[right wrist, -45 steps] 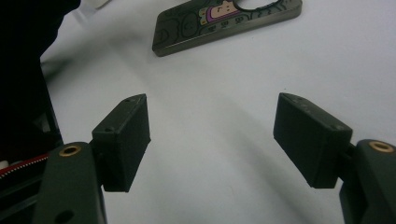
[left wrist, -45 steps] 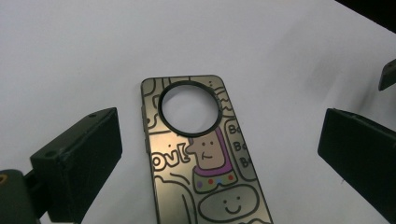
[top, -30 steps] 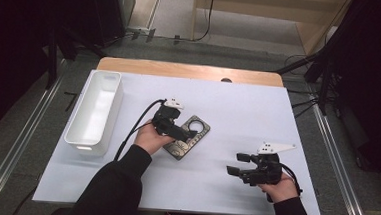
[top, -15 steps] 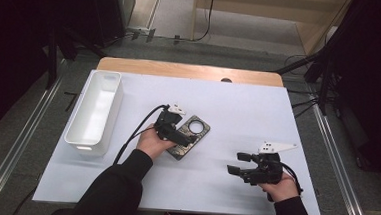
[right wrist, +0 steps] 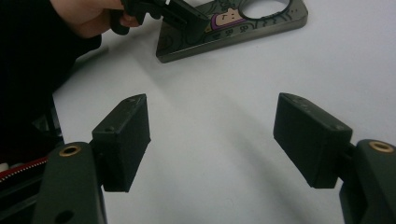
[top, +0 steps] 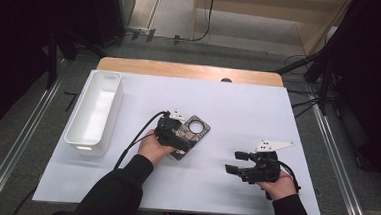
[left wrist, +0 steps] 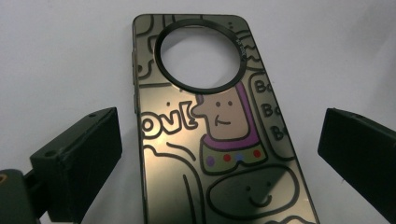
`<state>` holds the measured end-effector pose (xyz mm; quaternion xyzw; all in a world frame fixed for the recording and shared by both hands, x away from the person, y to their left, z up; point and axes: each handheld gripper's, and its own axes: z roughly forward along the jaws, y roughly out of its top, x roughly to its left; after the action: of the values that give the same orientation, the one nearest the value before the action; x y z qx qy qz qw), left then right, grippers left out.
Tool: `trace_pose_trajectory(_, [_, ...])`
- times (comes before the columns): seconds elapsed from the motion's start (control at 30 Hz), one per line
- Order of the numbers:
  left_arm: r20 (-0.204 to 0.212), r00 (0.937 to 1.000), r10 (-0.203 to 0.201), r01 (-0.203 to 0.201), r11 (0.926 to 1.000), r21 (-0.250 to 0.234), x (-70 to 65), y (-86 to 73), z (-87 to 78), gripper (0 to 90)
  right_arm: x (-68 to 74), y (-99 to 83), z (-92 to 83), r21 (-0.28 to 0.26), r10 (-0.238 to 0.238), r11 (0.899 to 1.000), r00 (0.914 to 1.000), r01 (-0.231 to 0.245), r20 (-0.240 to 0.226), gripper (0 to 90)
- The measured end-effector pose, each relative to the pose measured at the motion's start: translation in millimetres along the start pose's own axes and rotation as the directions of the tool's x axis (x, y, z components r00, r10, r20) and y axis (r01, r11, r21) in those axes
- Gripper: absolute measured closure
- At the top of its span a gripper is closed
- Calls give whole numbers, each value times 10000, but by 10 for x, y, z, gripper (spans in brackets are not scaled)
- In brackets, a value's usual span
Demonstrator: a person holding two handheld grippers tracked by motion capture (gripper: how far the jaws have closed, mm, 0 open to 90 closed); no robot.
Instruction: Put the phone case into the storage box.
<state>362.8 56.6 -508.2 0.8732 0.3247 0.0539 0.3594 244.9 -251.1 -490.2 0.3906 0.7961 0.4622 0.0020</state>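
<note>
Left tongs (left wrist: 219, 154): jaws apart, straddling the phone case (left wrist: 210, 130) without pressing it; since the earlier high views they have sunk lower over it.
Right tongs (right wrist: 212, 140): jaws apart, empty, unmoved at the lower right of the high view.
Phone case: flat on the white counter (top: 238, 105), centre of the high view, cartoon print up.
Meaning: likely a grasp is about to close.
Tray (top: 94, 112): white, empty, left of centre, well apart.
</note>
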Motion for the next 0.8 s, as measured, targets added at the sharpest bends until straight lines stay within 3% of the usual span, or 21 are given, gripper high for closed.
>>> trace_pose_trajectory(0.4, [-418,9987,289,-286,9996,74,-60,-54,64,0,0,5,6,8,-17,10000,10000,17,-31,260])
trace_pose_trajectory(0.8, [-1222,9873,1010,-995,9949,188,-163,-88,116,0,1,2,-1,-11,-23,10000,10000,23,-10,260])
